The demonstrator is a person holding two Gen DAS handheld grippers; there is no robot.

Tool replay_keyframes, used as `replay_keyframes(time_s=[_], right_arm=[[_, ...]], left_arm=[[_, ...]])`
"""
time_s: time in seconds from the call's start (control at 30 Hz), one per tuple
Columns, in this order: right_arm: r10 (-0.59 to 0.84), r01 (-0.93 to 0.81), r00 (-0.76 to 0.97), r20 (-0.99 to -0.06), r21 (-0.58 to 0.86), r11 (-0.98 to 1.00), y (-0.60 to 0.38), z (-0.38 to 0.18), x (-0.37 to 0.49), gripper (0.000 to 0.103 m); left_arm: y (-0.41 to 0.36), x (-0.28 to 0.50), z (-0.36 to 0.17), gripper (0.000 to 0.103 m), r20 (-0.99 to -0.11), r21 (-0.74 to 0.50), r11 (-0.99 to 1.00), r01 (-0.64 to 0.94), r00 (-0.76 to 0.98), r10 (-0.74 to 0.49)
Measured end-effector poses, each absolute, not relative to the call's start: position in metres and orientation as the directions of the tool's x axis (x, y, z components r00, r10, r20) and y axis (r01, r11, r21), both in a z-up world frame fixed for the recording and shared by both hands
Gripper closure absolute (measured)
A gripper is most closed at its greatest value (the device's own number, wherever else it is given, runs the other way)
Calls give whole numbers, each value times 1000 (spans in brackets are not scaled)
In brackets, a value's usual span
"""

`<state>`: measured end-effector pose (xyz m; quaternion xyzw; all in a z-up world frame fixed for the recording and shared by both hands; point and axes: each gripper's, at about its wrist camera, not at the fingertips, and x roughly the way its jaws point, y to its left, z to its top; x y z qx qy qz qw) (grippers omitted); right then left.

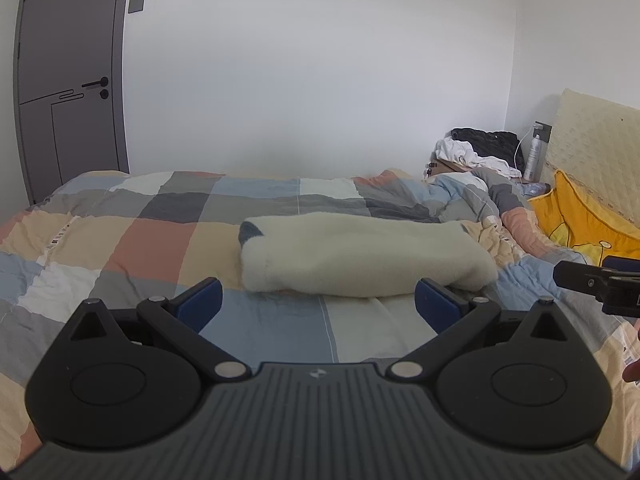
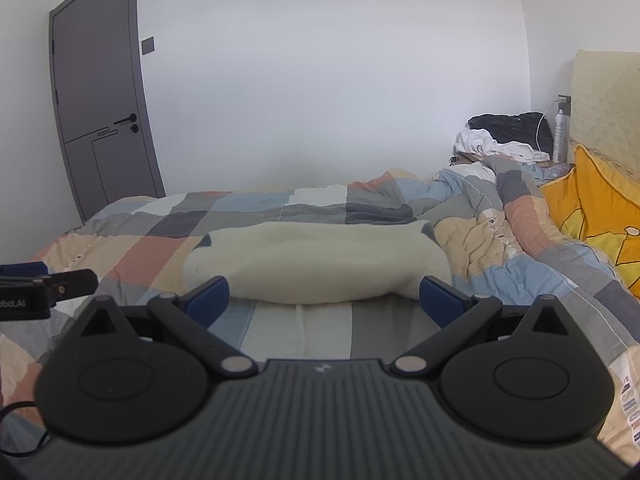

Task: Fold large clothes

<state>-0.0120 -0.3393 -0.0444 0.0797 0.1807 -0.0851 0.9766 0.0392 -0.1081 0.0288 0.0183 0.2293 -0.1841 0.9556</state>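
Left gripper and right gripper, side by side above the bed, both with blue pads spread wide and holding nothing. Just ahead of the fingertips, a folded cream fleece garment lies across the middle of the patchwork quilt. A yellow cushion rests at the headboard end; a clothes pile sits beyond the far corner.

A grey door in white walls; a bed under a patchwork quilt.
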Motion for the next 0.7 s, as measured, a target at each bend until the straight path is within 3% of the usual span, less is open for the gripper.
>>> replay_keyframes(time_s=[0.7], right_arm=[[-115, 169, 922, -369, 119, 978, -341, -45, -5, 0]], left_arm=[[-104, 30, 34, 0, -426, -51, 935, 351, 839, -338]])
